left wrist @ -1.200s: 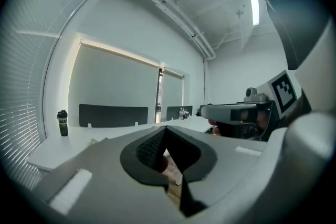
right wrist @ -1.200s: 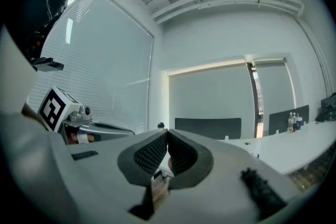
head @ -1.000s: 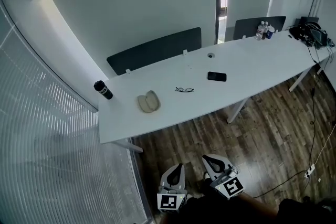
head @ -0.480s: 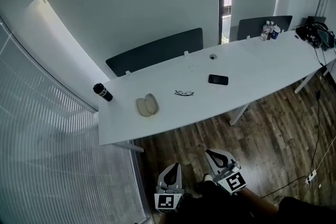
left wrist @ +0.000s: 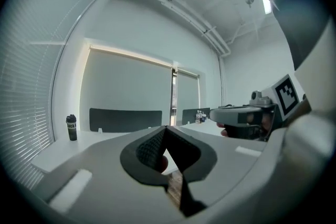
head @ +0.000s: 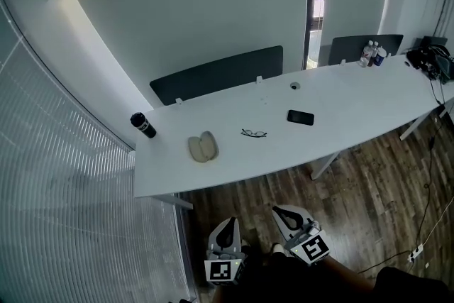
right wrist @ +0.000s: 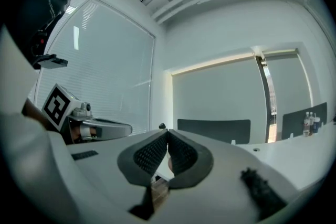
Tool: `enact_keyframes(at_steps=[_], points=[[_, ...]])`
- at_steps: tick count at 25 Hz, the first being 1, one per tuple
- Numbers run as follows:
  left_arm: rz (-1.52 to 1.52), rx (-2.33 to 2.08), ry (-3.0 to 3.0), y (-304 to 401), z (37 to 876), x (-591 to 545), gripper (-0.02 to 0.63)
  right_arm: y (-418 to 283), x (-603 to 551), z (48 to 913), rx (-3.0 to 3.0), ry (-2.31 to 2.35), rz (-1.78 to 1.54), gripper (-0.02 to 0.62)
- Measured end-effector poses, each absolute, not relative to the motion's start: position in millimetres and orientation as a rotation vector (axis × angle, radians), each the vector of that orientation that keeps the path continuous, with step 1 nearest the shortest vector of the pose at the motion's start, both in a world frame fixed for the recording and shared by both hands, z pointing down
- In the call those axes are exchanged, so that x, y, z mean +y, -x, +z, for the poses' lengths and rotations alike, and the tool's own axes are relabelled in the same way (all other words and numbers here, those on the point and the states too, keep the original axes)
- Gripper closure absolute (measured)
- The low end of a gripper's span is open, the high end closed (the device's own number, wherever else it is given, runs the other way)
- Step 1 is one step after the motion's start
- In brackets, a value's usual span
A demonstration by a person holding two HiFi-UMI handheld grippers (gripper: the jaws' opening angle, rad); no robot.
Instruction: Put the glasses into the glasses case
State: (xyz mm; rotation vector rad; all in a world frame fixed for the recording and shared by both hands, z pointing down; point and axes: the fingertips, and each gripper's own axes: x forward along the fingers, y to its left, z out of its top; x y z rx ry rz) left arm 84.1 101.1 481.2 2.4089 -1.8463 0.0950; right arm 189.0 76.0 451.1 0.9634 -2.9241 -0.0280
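A pair of thin dark-framed glasses (head: 253, 133) lies on the long white table (head: 340, 99), right of a beige glasses case (head: 202, 147) that lies open. Both grippers are held low at the bottom of the head view, well short of the table's near edge. My left gripper (head: 229, 229) is shut with nothing in it; its jaws meet at the tips (left wrist: 165, 128). My right gripper (head: 282, 213) is also shut and empty, its tips together (right wrist: 167, 132). The other gripper's body shows at the side of each gripper view.
A black bottle (head: 142, 125) stands at the table's left end, and a black phone (head: 301, 117) lies right of the glasses. Bottles (head: 372, 53) and cables (head: 430, 62) sit at the far right end. Two dark chair backs (head: 216, 74) stand behind the table. Wood floor lies below.
Both grippers have drifted slightly across the bottom of the head view while the view itself shifted; the table and its objects sit a little lower and to the right in the frame. Both stay shut.
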Motion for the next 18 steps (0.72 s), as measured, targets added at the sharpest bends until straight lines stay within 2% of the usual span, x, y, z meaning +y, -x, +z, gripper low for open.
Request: enact_keyframes(at_steps=[18], points=[[0.131, -1.724, -2.362, -37.4, 517.7, 59.5, 0.598, -123.8, 52.4, 450.9, -2.873, -0.919, -0.069, 0.588]])
